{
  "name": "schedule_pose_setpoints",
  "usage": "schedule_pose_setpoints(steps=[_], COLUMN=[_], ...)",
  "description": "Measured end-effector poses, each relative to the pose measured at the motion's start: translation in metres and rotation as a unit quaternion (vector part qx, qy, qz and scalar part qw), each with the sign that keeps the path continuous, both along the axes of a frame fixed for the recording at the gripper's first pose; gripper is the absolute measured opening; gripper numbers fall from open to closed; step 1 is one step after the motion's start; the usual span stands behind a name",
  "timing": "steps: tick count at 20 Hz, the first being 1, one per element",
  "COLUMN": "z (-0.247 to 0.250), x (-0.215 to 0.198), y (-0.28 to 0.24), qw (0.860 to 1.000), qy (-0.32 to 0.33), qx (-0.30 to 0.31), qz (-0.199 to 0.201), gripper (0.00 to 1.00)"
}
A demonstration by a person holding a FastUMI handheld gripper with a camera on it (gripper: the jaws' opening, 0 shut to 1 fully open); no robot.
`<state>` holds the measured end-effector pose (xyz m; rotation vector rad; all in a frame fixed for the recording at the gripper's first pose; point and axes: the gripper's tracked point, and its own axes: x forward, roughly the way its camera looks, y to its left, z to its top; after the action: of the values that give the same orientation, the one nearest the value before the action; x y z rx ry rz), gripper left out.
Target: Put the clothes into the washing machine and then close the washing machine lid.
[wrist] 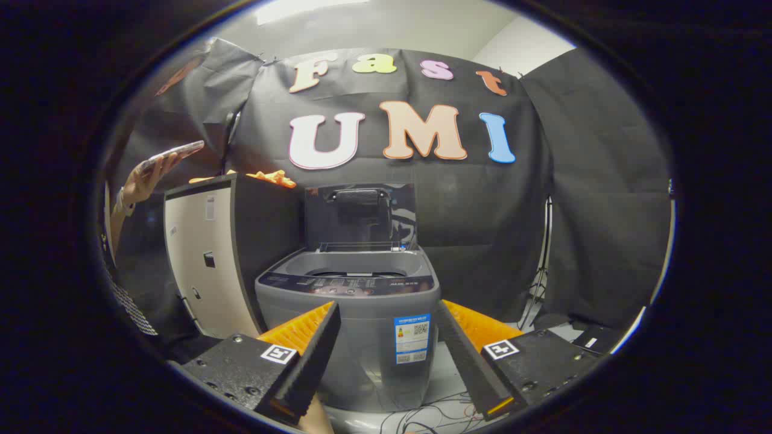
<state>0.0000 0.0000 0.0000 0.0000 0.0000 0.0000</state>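
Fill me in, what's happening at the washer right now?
The tongs are open and hold nothing, aimed at the grey washing machine just ahead of them. Its lid stands raised, so the tub is open. An orange cloth lies on top of the cabinet beside the machine, not yet picked up. Past the cabinet, a person's hand holds up a phone.

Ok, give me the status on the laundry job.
Done: the washing machine lid is up. In hand: nothing; the gripper is open and empty, aimed at the machine. Left: fetch the orange clothes lying on the cabinet beside it, load them, close the lid.
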Motion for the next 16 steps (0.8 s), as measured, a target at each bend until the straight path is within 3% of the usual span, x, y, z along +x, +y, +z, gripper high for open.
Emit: schedule_pose_setpoints(steps=[16], z=[-0.0015], x=[0.0010], y=[-0.0008], qw=[1.000], qy=[0.002], qx=[0.003], qz=[0.001], gripper=[0.97])
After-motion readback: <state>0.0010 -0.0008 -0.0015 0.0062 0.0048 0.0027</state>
